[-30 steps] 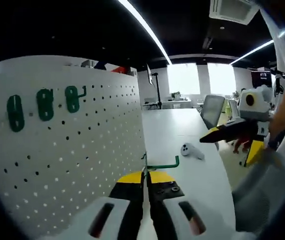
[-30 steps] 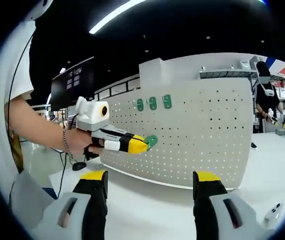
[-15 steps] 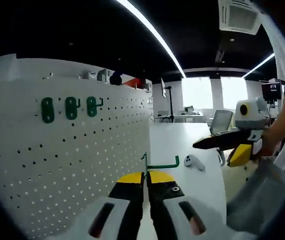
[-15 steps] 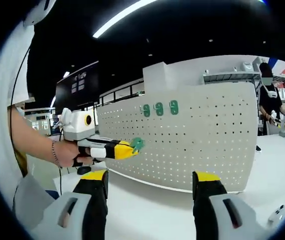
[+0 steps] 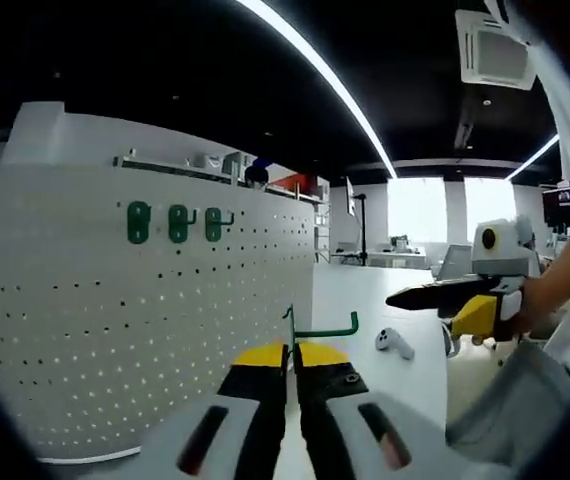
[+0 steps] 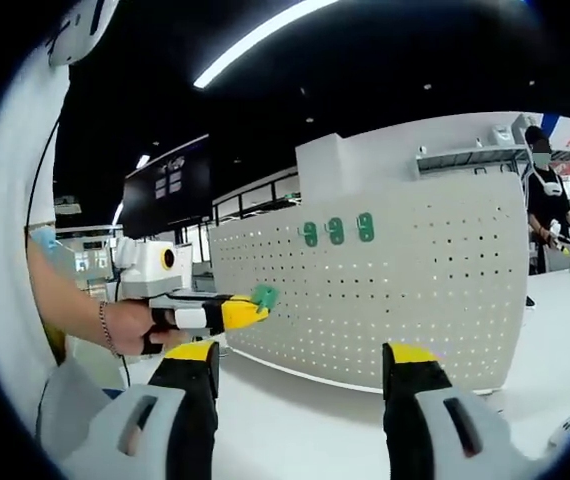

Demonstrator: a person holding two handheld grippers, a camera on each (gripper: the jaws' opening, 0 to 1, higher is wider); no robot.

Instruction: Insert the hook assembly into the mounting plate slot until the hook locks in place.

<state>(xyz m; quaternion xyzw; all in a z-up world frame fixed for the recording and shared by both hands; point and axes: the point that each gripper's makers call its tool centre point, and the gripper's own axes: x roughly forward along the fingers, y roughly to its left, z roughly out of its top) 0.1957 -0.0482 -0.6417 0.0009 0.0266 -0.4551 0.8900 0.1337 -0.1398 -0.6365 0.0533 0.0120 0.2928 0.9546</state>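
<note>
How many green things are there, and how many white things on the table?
Green hooks on the pegboard: 3
Green hook held by the left hand-held gripper: 1
White controller on the table: 1
Total: 5

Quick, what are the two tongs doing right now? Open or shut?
Left tongs: shut on the green hook.
Right tongs: open, holding nothing, facing the white pegboard.

The left tongs (image 5: 293,372) have white bodies, black arms and yellow tips, with small screws near 5 o'clock. The right tongs (image 6: 300,380) look the same. The person wears a white sleeve (image 6: 20,170) and a thin bracelet (image 6: 102,318).
</note>
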